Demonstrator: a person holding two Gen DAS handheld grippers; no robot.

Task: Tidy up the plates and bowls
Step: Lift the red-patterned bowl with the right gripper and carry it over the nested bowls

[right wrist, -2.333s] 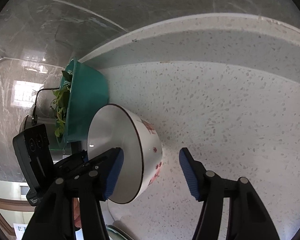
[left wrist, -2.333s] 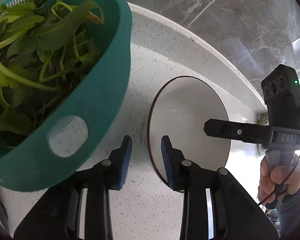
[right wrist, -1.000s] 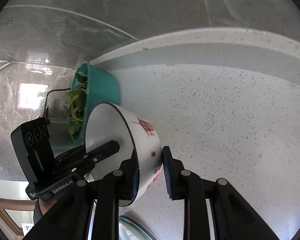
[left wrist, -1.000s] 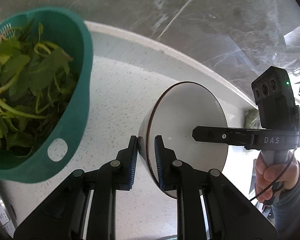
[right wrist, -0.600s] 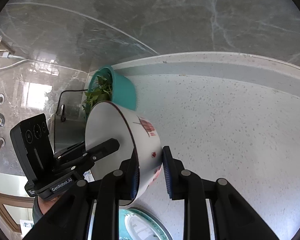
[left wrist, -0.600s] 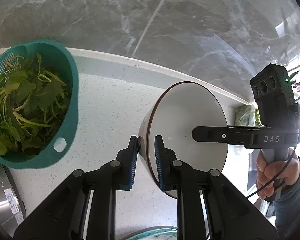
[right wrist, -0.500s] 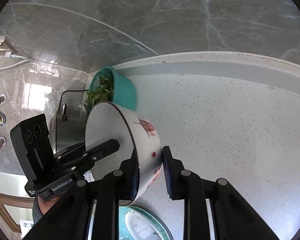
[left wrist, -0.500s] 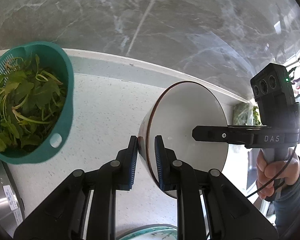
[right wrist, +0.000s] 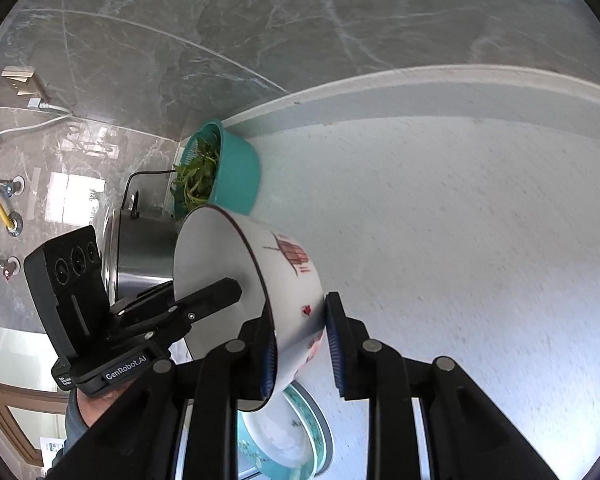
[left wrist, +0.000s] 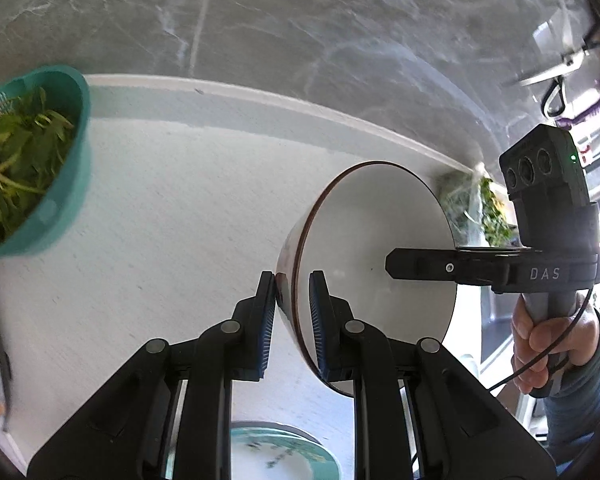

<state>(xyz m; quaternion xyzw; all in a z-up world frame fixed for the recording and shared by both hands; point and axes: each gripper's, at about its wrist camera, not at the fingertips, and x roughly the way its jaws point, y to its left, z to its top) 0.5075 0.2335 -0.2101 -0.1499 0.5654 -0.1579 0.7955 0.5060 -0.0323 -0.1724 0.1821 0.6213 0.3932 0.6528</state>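
Observation:
A white bowl point(left wrist: 376, 248) with a dark rim and red marks on its outside point(right wrist: 288, 276) hangs in the air above the counter, held from both sides. My left gripper point(left wrist: 292, 308) is shut on its near rim, one blue pad inside and one outside. My right gripper point(right wrist: 300, 340) is shut on the opposite wall; in the left wrist view it reaches in from the right, held by a hand point(left wrist: 548, 344). Below the bowl lies a teal-rimmed plate point(left wrist: 284, 456), which in the right wrist view point(right wrist: 296, 440) sits partly under the bowl.
A teal colander of green leaves point(left wrist: 28, 160) stands at the counter's back left, and it also shows in the right wrist view point(right wrist: 220, 168). A steel pot point(right wrist: 140, 252) sits beside it. A bag of greens point(left wrist: 476, 208) lies far right. The speckled white counter point(right wrist: 460, 240) meets a grey marble wall.
Both grippers have lifted the bowl up and drawn it back from the colander, which now looks smaller and farther. The teal-rimmed plate has come into view beneath the bowl.

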